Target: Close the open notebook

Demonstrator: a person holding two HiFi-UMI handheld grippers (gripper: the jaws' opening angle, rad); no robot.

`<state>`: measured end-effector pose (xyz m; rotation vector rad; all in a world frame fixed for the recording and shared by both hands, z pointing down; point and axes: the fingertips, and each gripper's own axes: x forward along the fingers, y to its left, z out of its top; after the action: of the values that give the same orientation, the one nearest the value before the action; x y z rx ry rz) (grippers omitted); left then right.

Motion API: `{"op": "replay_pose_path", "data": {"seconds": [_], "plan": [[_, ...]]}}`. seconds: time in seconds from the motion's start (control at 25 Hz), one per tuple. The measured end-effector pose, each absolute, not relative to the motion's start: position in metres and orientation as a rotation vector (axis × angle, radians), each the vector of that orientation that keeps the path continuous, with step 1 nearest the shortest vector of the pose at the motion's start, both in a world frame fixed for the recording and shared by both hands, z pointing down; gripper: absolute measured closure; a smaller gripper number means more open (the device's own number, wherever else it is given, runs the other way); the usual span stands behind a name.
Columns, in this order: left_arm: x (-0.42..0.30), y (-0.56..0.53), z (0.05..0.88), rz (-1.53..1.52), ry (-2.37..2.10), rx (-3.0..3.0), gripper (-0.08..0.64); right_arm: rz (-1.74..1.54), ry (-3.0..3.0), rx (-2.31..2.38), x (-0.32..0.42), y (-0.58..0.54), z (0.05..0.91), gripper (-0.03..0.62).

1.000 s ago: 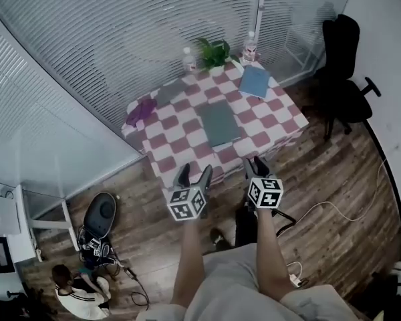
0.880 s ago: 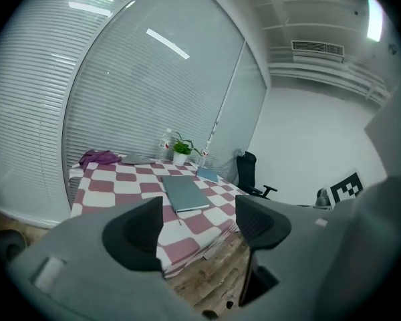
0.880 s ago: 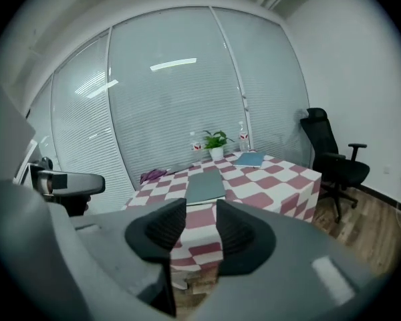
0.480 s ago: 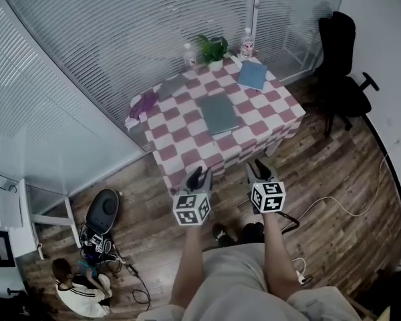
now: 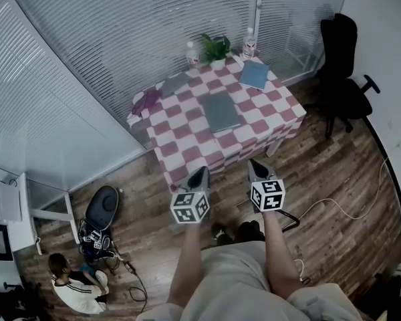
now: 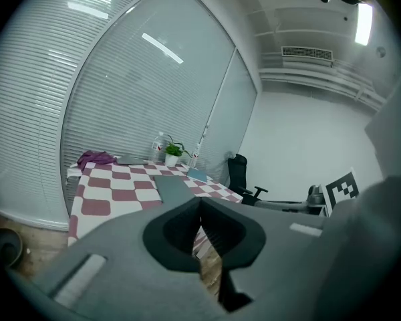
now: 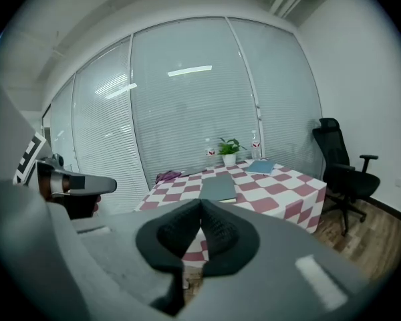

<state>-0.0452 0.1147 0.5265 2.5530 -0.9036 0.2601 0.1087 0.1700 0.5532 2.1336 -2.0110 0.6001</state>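
Observation:
A grey-green notebook (image 5: 220, 112) lies flat in the middle of the red-and-white checked table (image 5: 187, 154), showing one plain face; it also shows in the left gripper view (image 6: 174, 187) and the right gripper view (image 7: 218, 187). A blue notebook (image 5: 255, 75) lies at the table's far right corner. My left gripper (image 5: 200, 172) and right gripper (image 5: 255, 165) hang side by side over the wooden floor, short of the table's front edge, pointing at it. Both are shut with nothing between the jaws, as the left gripper (image 6: 200, 202) and the right gripper (image 7: 200, 202) show in their own views.
A potted plant (image 5: 215, 49), two bottles, a purple cloth (image 5: 146, 102) and a flat grey item (image 5: 173, 84) sit at the table's back. A black office chair (image 5: 342, 65) stands to the right. On the floor at lower left a person (image 5: 73, 287) crouches among bags.
Both grippers' jaws have gone from open to shut. Both hands have drawn back a little from the table's front edge.

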Motion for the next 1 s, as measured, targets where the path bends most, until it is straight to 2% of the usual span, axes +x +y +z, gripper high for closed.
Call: {"op": "replay_pose_path", "data": {"seconds": [0.4,1.0], "plan": [[-0.057,0.106,0.53,0.306,-0.95,2.563,0.552,0.71,-2.031,2.097,0.1,0.16,0.554,0.592],[-0.049,0.105,0.527,0.354,-0.958,2.592,0.552,0.682,-2.012,2.048,0.098,0.159,0.549,0.592]]}}
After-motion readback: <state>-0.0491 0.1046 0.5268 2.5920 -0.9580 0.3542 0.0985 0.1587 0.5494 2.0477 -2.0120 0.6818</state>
